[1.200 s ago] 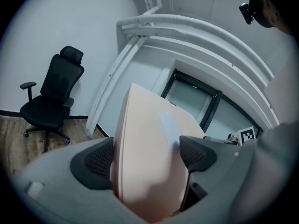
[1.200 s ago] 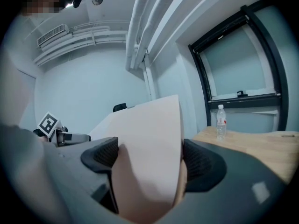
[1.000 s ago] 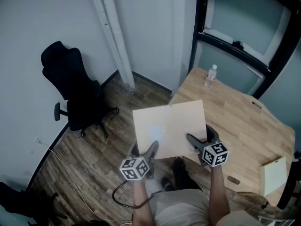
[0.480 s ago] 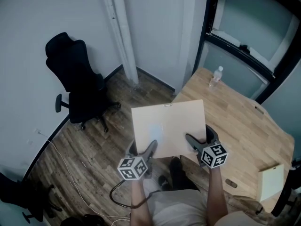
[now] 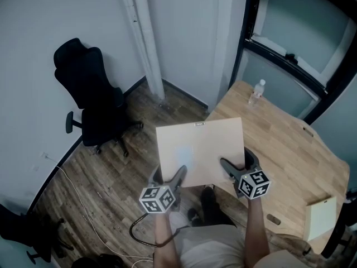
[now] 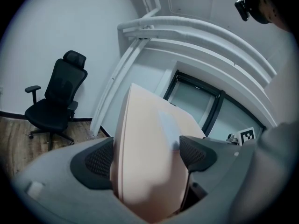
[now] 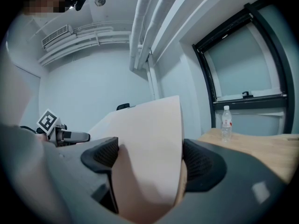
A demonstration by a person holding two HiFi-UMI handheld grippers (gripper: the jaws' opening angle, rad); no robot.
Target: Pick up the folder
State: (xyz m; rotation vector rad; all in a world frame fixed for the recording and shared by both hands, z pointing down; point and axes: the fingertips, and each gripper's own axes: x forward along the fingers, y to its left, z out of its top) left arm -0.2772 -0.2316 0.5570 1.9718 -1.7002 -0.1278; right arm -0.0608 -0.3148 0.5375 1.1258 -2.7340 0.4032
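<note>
Little has moved since a second ago: the folder [image 5: 201, 152] stays at the middle of the head view, lifted clear of the wooden tabletop [image 5: 279, 144] and partly over the plank floor [image 5: 106, 172], while the black office chair [image 5: 92, 99] now sits a bit higher at the upper left of the frame. The left gripper [image 6: 152, 155] has its jaws closed on the folder's lower left edge, the pale sheet filling the narrow gap between the two dark pads. The right gripper [image 7: 152, 160] clamps the lower right edge in the same way, pads pressed to both faces. A clear bottle [image 5: 256, 91] stands near the far edge of the tabletop at the upper right, well apart from the folder.
</note>
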